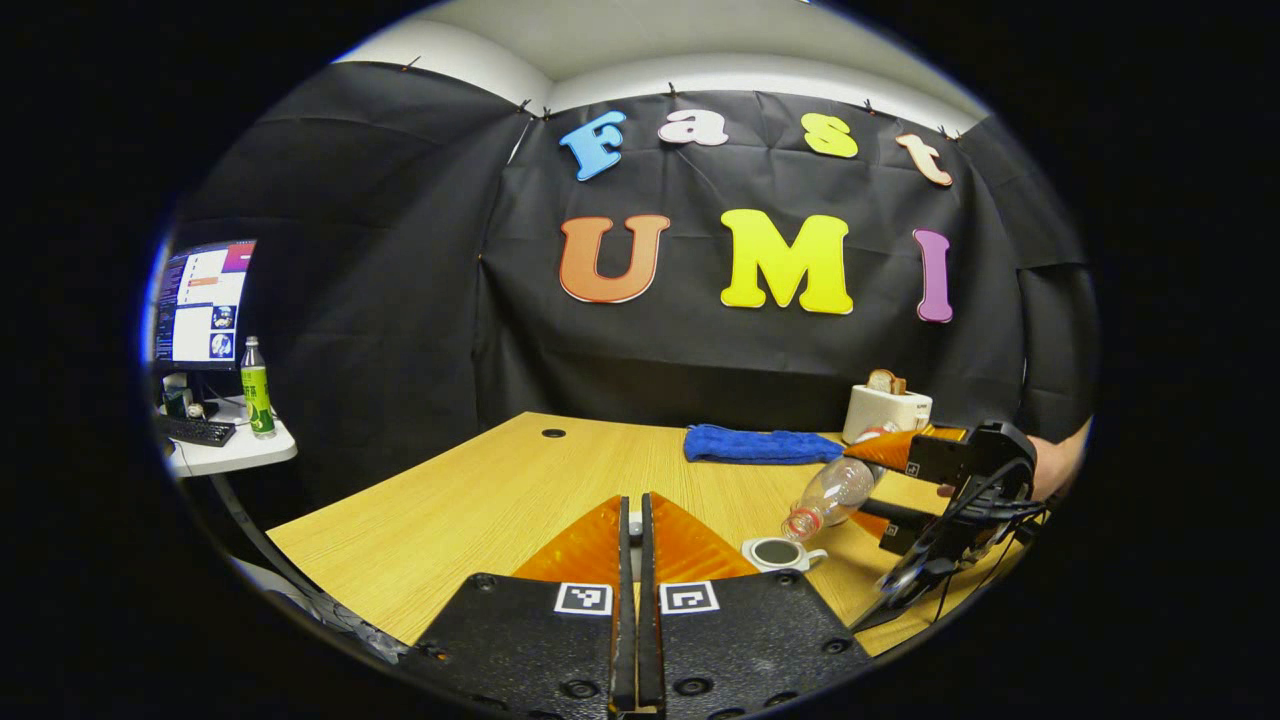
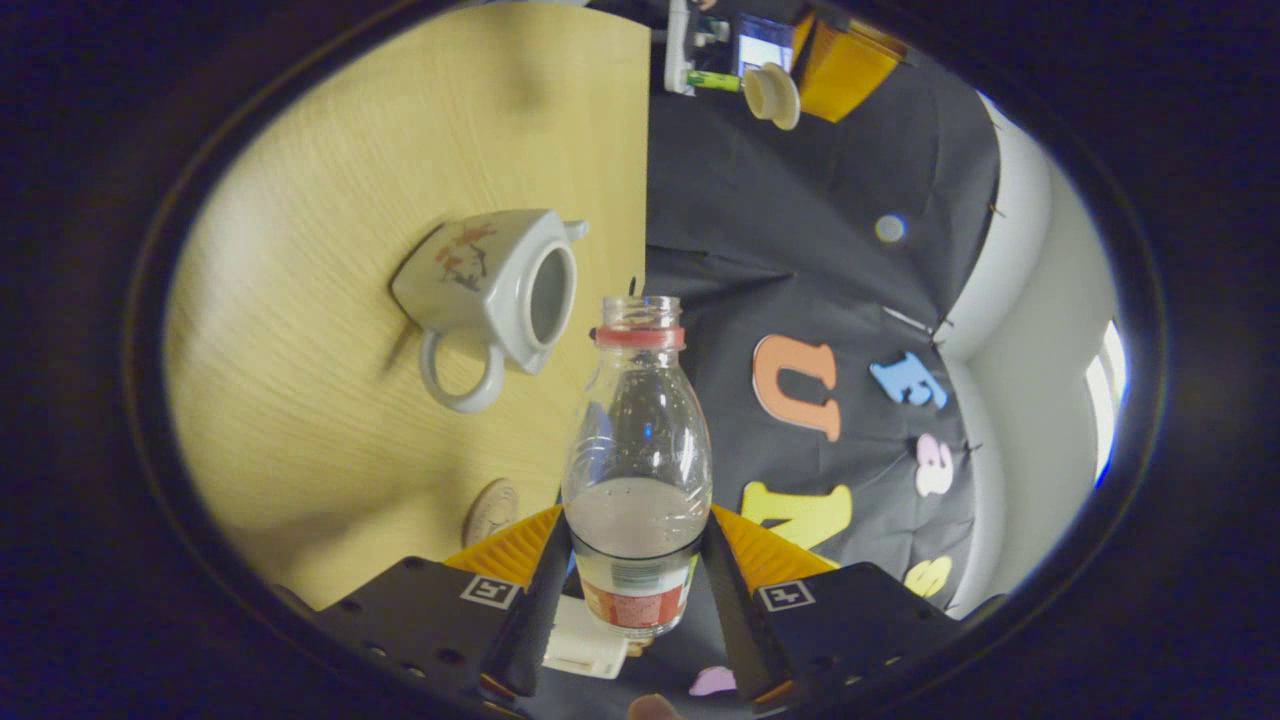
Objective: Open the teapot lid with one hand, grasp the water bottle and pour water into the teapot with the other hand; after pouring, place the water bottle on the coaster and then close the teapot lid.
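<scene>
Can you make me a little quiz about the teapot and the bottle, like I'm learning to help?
1. True or false: the teapot has its lid on.
2. What does the right tool hold? A) water bottle B) blue cloth C) coaster
3. Fill in: the left tool is holding the teapot's ____.

Key: 1 false, the teapot is open on top. 2 A. 3 lid, held up away from the teapot.

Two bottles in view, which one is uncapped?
The clear water bottle tipped toward the teapot in the right gripper; the green bottle on the side desk stands capped.
</scene>
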Tool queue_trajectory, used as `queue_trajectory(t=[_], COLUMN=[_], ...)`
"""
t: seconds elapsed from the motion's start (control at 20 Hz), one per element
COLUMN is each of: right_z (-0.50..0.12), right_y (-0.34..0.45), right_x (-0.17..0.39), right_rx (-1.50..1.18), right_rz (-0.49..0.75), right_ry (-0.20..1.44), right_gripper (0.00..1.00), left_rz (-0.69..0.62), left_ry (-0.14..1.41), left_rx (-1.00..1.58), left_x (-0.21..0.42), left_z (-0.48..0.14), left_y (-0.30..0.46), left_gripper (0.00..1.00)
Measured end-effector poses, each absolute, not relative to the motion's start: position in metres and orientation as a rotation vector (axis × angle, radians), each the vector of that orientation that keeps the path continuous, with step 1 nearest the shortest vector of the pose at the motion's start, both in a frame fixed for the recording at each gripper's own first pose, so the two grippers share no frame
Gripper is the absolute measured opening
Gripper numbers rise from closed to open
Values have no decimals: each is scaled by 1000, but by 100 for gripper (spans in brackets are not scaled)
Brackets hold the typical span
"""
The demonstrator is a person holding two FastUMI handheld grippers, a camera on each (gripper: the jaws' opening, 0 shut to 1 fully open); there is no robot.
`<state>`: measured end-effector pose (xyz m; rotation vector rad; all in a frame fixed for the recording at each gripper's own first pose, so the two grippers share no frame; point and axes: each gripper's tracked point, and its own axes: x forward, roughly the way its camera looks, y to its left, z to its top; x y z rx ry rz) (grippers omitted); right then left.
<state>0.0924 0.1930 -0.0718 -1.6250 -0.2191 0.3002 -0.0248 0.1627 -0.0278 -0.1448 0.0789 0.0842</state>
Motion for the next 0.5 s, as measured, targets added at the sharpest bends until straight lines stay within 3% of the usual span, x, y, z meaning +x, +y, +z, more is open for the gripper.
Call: queue_trajectory(t=[0.5], right_z=[-18], right_y=[186], right_x=[82], right_rx=[-744], right_rz=[392], right_ry=[-2], right_gripper=[71], left_rz=[45], left_ry=[75], left_rx=[-84], left_x=[-11], left_z=[-14], left_y=[129], left_gripper=[4])
